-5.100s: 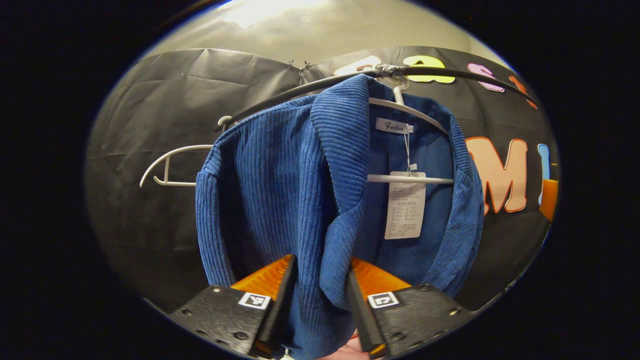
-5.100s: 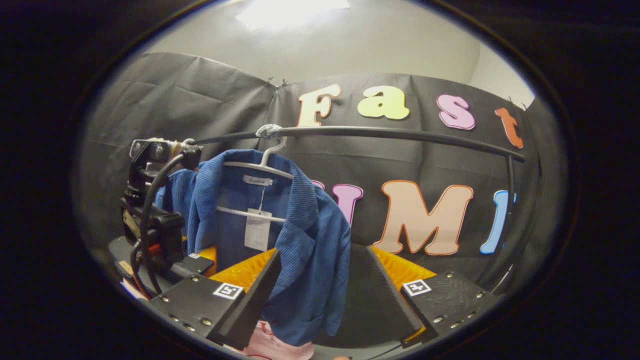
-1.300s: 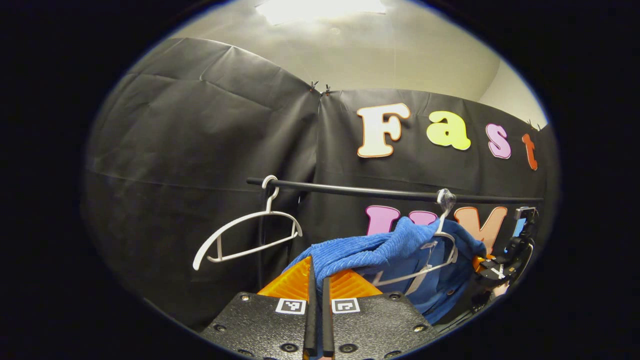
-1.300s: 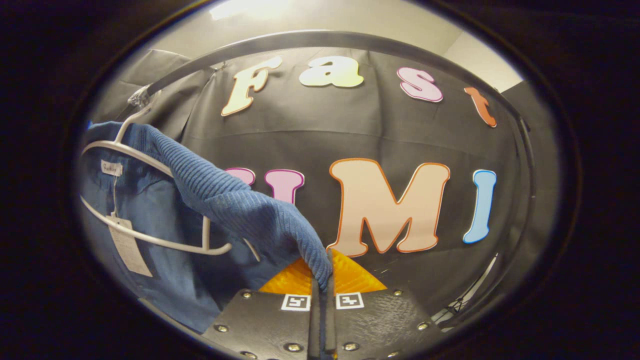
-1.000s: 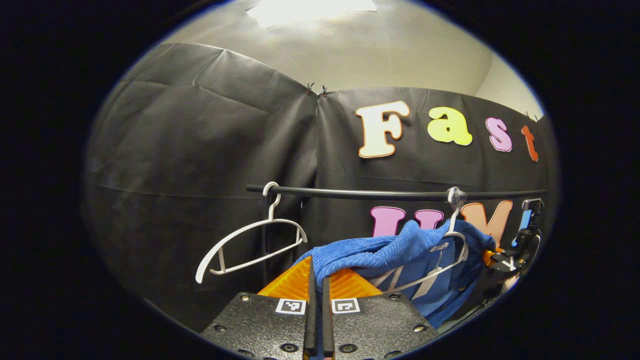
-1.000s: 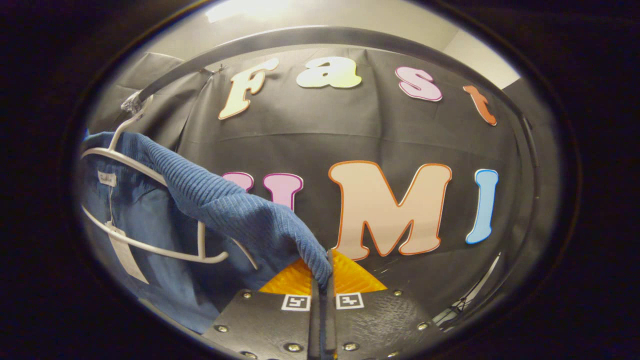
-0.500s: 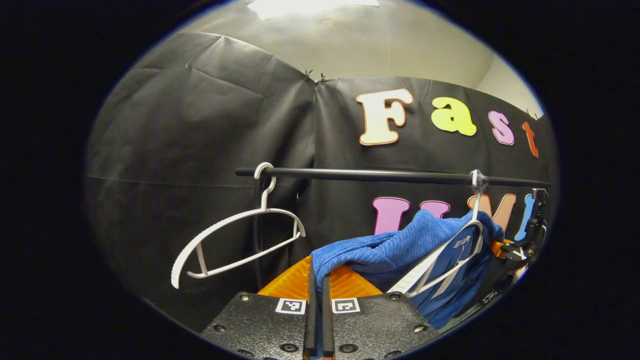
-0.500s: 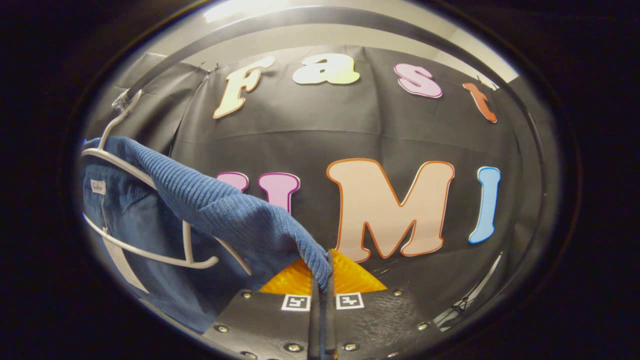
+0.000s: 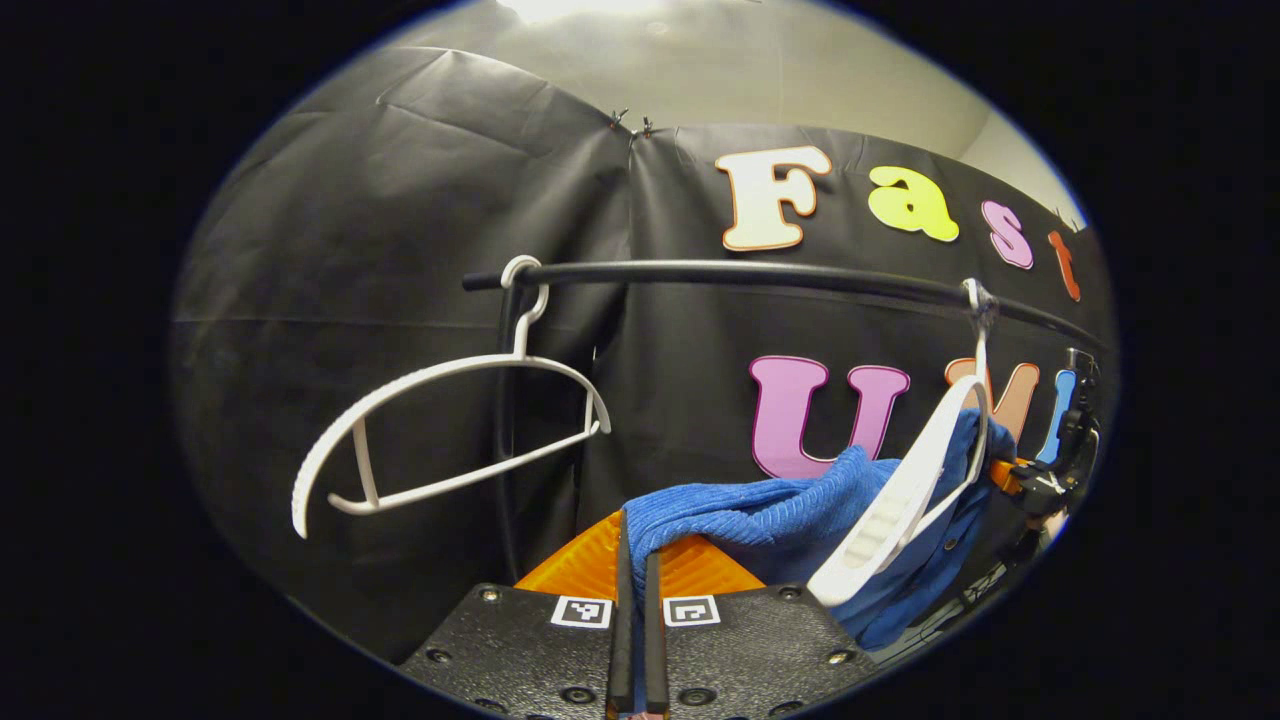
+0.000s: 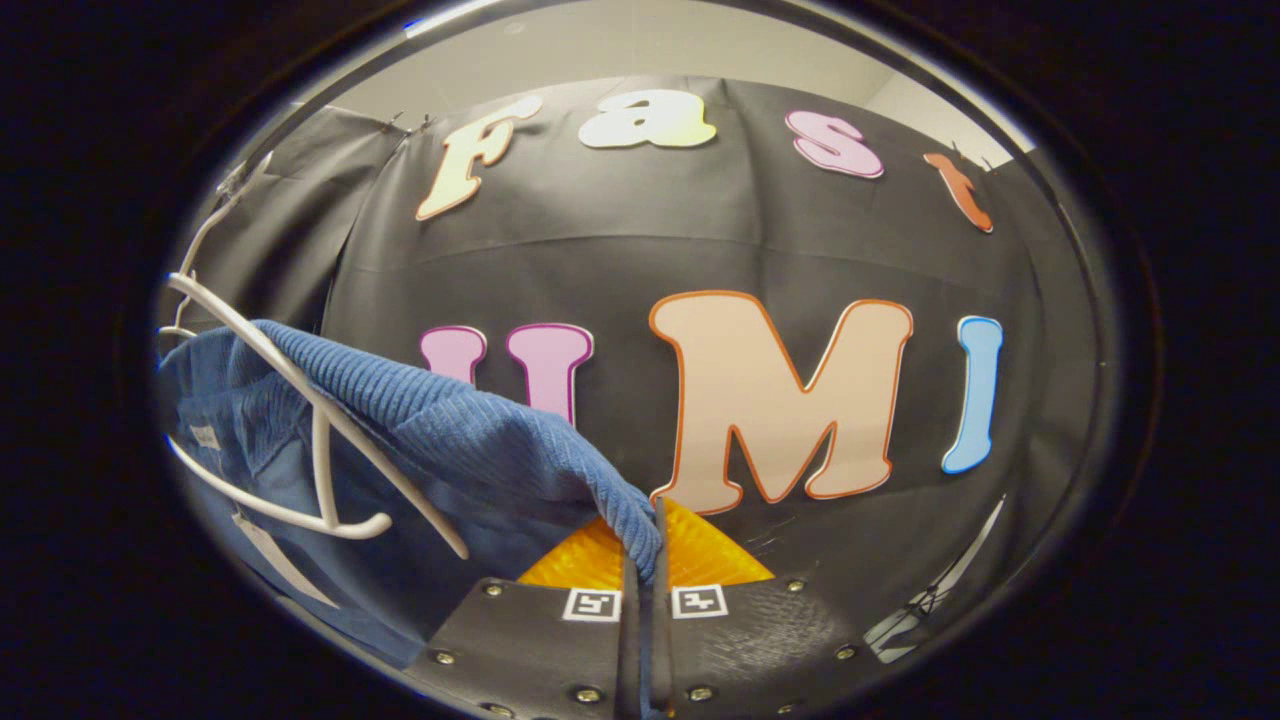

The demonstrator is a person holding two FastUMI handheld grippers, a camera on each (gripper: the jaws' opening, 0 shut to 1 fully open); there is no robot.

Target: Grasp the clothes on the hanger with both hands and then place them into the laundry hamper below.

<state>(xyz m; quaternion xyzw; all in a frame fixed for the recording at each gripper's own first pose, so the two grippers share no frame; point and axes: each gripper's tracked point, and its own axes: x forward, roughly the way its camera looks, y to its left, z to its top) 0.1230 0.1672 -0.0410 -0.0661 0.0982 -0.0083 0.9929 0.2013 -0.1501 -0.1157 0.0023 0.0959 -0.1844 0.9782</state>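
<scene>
A blue corduroy jacket (image 9: 760,505) stretches between both grippers. My left gripper (image 9: 634,560) is shut on one edge of it at the bottom of the left gripper view. My right gripper (image 10: 645,545) is shut on the other edge of the jacket (image 10: 450,430) in the right gripper view. The jacket's white hanger (image 9: 915,480) hangs tilted from the black rail (image 9: 760,275), its near arm bare and in front of the cloth. In the right gripper view the hanger (image 10: 300,420) lies across the jacket at the left. The right gripper (image 9: 1050,475) also shows far right in the left gripper view.
An empty white hanger (image 9: 440,440) hangs at the rail's left end, beside a vertical black post (image 9: 505,430). The rail curves down on the right (image 10: 1075,300) in the right gripper view. Black cloth walls close the booth behind.
Both grippers have come down with the jacket. The cloth has slid off the hanger's shoulders, and the hanger has swung and tilted. Five seconds ago both grippers were open around the hanging jacket.
</scene>
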